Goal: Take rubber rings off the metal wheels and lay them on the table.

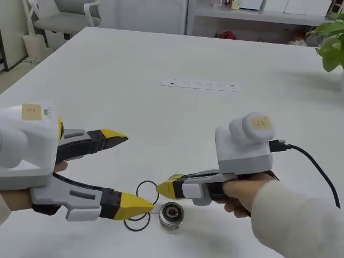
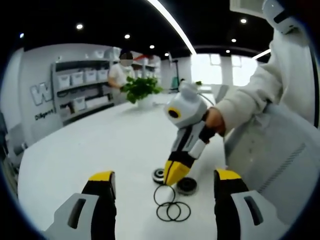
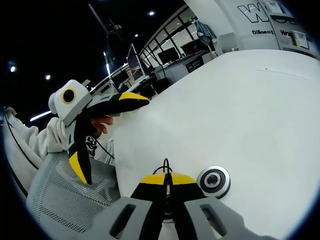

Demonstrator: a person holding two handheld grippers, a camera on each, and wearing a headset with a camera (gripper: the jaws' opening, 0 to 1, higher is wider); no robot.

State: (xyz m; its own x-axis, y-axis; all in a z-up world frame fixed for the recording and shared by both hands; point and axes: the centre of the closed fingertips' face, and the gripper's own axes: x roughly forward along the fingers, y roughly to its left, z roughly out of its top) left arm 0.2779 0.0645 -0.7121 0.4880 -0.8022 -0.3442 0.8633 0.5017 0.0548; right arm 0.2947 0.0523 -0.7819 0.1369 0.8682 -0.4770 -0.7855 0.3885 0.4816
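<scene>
Holds left gripper (image 1: 130, 171) spread wide, pinches what looks like a rubber ring (image 1: 146, 181) with right gripper (image 1: 161, 189), just beside metal wheel (image 1: 171, 215).

Table (image 1: 161, 54) open fwd; power strip (image 1: 199, 85) well beyond wheel (image 1: 171, 215).

Wall lettering (image 2: 37, 92), far ahead-left of the left fingers (image 2: 102, 180): big "W", smaller line starting "Dilig". Right gripper view, far ahead-right: same letters. Tan stickers (image 1: 31, 112) behind the fingers: illegible.
</scene>
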